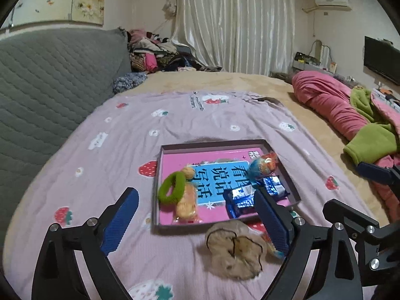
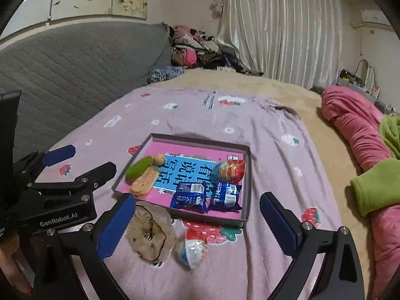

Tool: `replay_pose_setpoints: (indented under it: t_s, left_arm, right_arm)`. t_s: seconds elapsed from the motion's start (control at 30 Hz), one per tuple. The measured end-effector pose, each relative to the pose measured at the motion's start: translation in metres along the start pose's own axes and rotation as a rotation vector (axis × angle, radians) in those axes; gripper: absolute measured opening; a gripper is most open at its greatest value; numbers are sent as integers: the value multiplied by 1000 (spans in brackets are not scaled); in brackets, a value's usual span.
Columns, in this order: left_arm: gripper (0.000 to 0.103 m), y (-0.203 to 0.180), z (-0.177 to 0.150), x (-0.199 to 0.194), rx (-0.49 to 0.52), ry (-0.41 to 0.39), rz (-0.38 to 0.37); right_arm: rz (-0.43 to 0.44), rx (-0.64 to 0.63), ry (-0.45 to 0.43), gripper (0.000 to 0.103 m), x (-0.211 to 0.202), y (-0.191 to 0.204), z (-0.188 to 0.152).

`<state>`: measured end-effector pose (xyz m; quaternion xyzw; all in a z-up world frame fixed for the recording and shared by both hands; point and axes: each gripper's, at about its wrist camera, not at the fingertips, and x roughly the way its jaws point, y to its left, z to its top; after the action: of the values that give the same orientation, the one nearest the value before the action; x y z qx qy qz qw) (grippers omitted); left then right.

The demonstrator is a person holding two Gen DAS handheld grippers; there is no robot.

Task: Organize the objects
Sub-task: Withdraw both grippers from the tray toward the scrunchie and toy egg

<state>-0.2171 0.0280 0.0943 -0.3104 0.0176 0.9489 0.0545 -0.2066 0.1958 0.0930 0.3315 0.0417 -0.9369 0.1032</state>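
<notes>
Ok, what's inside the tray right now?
In the tray: green hair tie, cookie pack, walnut, egg toy, two blue packets, all atop a book, partly covered.

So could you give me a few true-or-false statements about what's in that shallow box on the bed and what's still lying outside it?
1. Two blue snack packets lie inside the box. True.
2. The green hair tie lies on the bedsheet outside the box. False: it is in the box, resting on an orange snack packet.
3. The beige scrunchie lies on the sheet outside the box. True.
4. The right gripper is shut on an egg-shaped toy. False: it is open and holds nothing; one wrapped egg lies on the sheet.
5. The left gripper is open. True.
</notes>
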Motion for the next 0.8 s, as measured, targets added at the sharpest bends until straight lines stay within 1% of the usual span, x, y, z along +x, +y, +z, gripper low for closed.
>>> replay_pose_setpoints:
  t_s: [0.07, 0.13, 0.23, 0.33, 0.5, 0.6, 0.8]
  left_arm:
    - [94, -1, 1, -19, -5, -11, 2]
    - [94, -2, 2, -34, -5, -12, 0]
    - [94, -3, 0, -62, -9, -36, 13]
    - [94, -4, -4, -86, -15, -33, 16]
    - [94, -10, -16, -115, 0, -27, 9]
    - [94, -14, -25, -129, 13, -24, 20]
    - [94, -20, -40, -146, 14, -12, 14]
  right_arm:
    - [-1, -10, -20, 101, -17, 5, -2]
    - [0, -15, -22, 102, -31, 9, -3]
    - [-6, -24, -34, 102, -53, 13, -6]
    - [-10, -34, -43, 102, -73, 17, -11]
    - [-28, -60, -51, 102, -102, 23, -23]
    - [-36, -63, -61, 102, -118, 23, -30]
    - [-42, -65, -70, 102, -138, 27, -42]
